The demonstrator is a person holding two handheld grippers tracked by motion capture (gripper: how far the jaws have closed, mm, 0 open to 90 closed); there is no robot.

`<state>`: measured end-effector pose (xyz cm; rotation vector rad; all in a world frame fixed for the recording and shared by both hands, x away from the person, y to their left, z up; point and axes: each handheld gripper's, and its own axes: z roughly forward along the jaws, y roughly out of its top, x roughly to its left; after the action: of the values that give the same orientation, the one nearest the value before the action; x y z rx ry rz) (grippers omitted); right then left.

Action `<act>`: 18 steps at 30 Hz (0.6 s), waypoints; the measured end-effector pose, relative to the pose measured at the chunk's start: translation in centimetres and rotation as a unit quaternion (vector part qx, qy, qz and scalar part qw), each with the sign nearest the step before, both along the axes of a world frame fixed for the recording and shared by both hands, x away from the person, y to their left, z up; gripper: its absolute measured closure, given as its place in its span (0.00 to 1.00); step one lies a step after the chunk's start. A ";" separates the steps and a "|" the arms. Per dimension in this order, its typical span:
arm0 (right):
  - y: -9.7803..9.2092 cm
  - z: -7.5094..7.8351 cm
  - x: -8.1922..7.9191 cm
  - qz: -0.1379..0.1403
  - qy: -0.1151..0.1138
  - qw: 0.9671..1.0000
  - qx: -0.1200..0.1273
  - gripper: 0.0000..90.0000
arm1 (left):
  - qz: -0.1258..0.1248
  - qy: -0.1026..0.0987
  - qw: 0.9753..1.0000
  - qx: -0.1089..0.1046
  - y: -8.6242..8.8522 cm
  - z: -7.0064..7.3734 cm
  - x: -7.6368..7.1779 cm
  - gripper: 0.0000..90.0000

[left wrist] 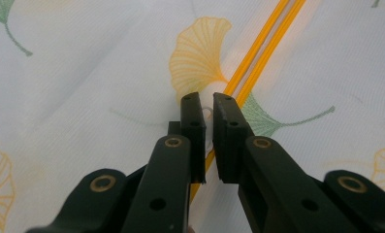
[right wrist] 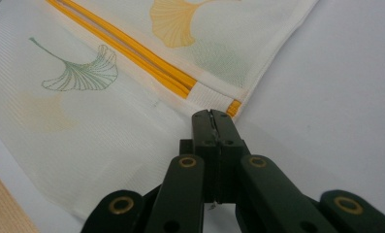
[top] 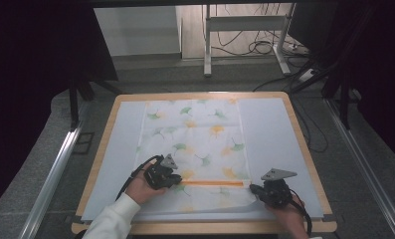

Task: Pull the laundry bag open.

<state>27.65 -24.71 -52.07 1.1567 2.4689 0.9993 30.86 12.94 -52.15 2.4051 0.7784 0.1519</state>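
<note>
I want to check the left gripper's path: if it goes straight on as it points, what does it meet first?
Probably the orange zipper of the white mesh laundry bag with ginkgo leaf print. The left gripper has its jaws slightly apart around something small and pale on that zipper line, perhaps the pull; depth is unclear.

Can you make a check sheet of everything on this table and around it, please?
Surface: wooden table with a pale mat on it.
Job's things: white mesh bag with leaf prints lies flat; its orange zipper runs across near the person.
Clutter: nothing seen.
Grippers: left gripper has its jaws a little apart around the small pale zipper pull; right gripper is shut on the bag's edge by the zipper's end.
Cables: one trails from each gripper; loose cables lie on the floor beyond.
Surroundings: white metal stand, dark curtains, grey floor.
</note>
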 end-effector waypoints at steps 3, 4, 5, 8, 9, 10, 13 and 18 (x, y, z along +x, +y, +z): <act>0.0 0.0 0.0 0.000 0.000 1.000 0.000 1.00 | 0.004 -0.001 1.000 -0.001 0.3 0.0 -0.1 0.94; 0.0 0.0 0.0 0.000 -0.001 1.000 -0.001 1.00 | 0.006 -0.002 1.000 0.001 0.3 0.0 -0.1 0.94; 0.0 0.0 0.0 0.001 -0.001 1.000 -0.001 1.00 | 0.006 -0.002 1.000 0.002 0.5 0.0 -0.2 0.94; 0.0 0.0 0.0 0.002 -0.003 1.000 -0.002 1.00 | 0.009 -0.002 1.000 0.004 0.8 0.0 -0.2 0.94; 0.0 0.0 0.0 0.003 -0.003 1.000 -0.002 1.00 | 0.011 -0.001 1.000 0.004 1.0 0.0 -0.2 0.94; 0.0 0.0 0.0 0.003 -0.004 1.000 -0.002 1.00 | 0.013 -0.001 1.000 0.004 1.1 0.0 -0.3 0.94; 0.0 0.0 0.0 0.004 -0.003 1.000 -0.002 1.00 | 0.017 -0.002 1.000 0.003 1.6 0.0 -0.3 0.94; 0.0 0.0 0.0 0.003 -0.003 1.000 -0.003 1.00 | 0.023 -0.001 1.000 0.006 2.4 0.0 -0.4 0.94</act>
<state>27.66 -24.68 -52.07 1.1422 2.4705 0.9958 30.50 15.38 -52.19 2.3981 0.8343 0.1784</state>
